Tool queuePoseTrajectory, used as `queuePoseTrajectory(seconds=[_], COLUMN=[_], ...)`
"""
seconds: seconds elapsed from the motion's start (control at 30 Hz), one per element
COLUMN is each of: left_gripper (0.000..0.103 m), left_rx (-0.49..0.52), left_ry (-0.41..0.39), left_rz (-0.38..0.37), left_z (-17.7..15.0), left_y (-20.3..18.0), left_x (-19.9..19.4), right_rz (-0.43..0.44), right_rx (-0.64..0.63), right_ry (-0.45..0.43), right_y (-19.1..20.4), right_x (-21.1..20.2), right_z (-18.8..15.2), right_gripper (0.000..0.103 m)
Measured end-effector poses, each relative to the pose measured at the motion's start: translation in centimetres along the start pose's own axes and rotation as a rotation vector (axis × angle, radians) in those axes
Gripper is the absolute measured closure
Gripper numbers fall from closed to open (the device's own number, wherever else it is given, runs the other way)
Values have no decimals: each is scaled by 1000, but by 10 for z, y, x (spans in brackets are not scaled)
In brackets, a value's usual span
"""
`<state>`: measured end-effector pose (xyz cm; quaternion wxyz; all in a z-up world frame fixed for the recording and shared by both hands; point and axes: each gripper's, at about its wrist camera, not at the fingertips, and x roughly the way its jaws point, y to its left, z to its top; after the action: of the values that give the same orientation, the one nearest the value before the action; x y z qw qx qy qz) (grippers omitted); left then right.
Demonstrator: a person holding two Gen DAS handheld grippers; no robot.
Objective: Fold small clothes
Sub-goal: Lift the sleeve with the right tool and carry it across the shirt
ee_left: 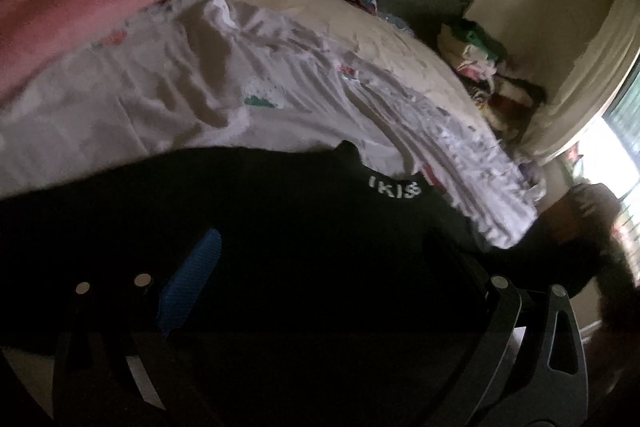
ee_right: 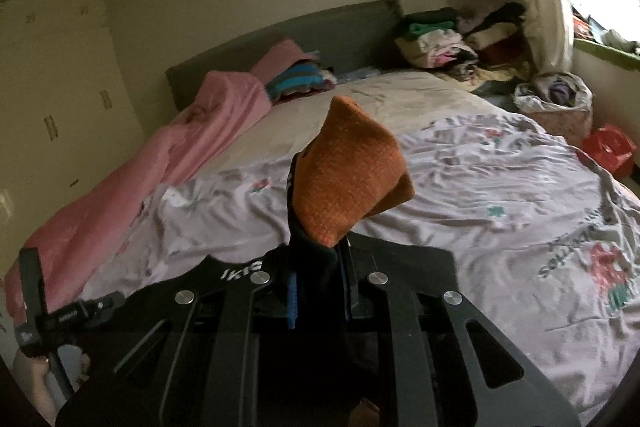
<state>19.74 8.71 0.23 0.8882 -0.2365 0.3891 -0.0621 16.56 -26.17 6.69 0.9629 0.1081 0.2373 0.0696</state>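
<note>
A black sock with an orange toe stands up out of my right gripper, whose blue pads are shut on its black part. More black cloth with white letters spreads left of the fingers. In the left wrist view that lettered black cloth lies across my left gripper. Its jaws stand wide apart; one blue pad shows bare and the fingertips are lost in the dark cloth. The other hand is a dark blur at the right.
All this is over a bed with a rumpled lilac floral sheet. A pink quilt runs along the left side. Clothes piles sit by the headboard, a full basket and red bag stand at the right.
</note>
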Motion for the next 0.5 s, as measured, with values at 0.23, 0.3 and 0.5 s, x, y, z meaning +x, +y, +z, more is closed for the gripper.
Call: queuePoseTrajectory(seconds=[0.23, 0.3, 0.5], left_gripper=[8, 8, 8], left_rx=[-46, -53, -74], left_ry=[22, 24, 62], left_rz=[-37, -44, -64], left_z=[-2, -2, -5], left_y=[12, 14, 21], left_x=[5, 5, 13], right_rz=[39, 40, 74], right_rx=[-73, -91, -131], right_ry=[44, 60, 147], right_y=[35, 45, 69], right_x=[23, 31, 57], right_z=[-22, -29, -60], right_gripper=[89, 89, 88])
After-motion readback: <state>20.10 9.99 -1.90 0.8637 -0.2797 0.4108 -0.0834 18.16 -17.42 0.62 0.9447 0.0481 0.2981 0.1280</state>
